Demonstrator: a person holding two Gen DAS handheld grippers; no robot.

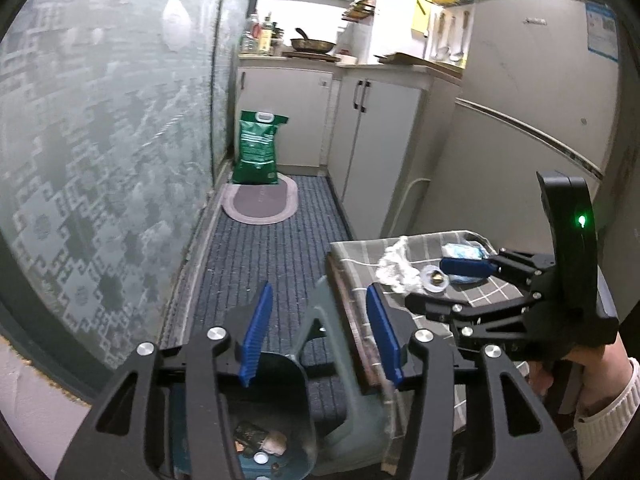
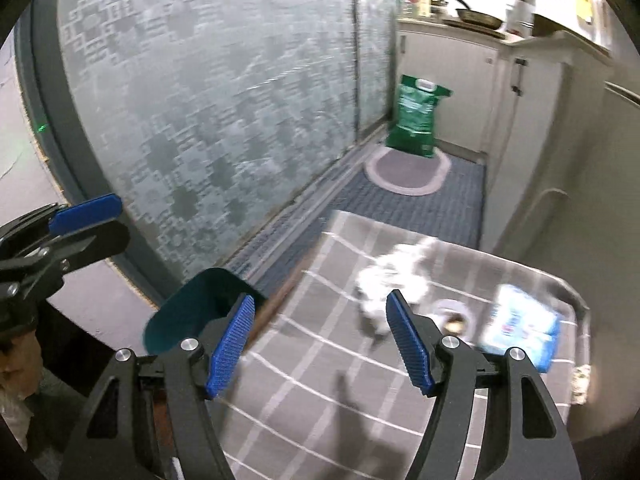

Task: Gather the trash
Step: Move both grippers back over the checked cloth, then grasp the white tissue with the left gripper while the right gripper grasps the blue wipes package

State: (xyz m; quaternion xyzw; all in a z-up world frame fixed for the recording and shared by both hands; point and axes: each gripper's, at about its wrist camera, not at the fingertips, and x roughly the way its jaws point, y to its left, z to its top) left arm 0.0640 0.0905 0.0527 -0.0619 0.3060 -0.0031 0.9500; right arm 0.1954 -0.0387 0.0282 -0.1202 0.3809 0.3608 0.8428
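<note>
A small table with a grey checked cloth (image 1: 480, 296) (image 2: 304, 384) holds a crumpled white tissue (image 1: 394, 268) (image 2: 390, 280), a round clear lid (image 1: 434, 280) (image 2: 452, 314) and a blue-and-white packet (image 1: 464, 252) (image 2: 520, 332). A dark teal bin (image 1: 276, 412) (image 2: 188, 312) stands beside the table's left edge with scraps inside. My left gripper (image 1: 320, 332) is open and empty above the bin. My right gripper (image 2: 320, 344) (image 1: 416, 284) is open and empty, just above the cloth, close to the tissue and lid.
A frosted patterned glass door (image 1: 100, 160) runs along the left. A blue ribbed carpet (image 1: 272, 248) with an oval mat (image 1: 260, 200) and a green bag (image 1: 256, 148) lies ahead. White cabinets (image 1: 372, 140) and a fridge (image 1: 532, 120) are on the right.
</note>
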